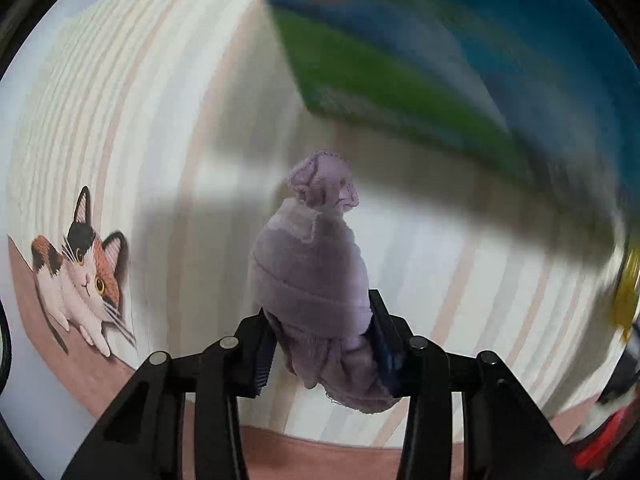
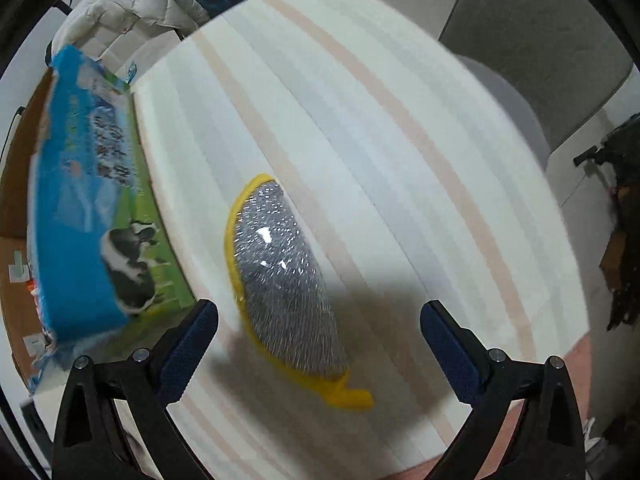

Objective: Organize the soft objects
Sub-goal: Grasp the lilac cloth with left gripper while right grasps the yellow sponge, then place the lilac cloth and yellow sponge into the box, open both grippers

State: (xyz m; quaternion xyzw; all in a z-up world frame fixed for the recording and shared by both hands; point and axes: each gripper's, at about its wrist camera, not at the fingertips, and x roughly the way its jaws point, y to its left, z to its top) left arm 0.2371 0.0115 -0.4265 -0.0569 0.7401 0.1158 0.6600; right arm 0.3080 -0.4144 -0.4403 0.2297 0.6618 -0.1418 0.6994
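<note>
Left gripper [image 1: 320, 344], bottom centre of the left wrist view: jaws clamped on the lower end of a rolled lilac sock bundle [image 1: 310, 272], pads pressing both sides; most of the roll sticks out beyond the fingertips toward frame centre. Risk: hold sits on the loose, ragged end, so the roll may slip or unwind if swung.

Right gripper [image 2: 319, 350], bottom of the right wrist view: jaws wide apart, holding nothing. A yellow-rimmed silver scrubber [image 2: 280, 280] lies on the striped desk [image 2: 400, 140] between and just beyond the fingers. Risk: off-centre closing may push it aside.

Blue-green carton [image 2: 92, 208] stands at left.
</note>
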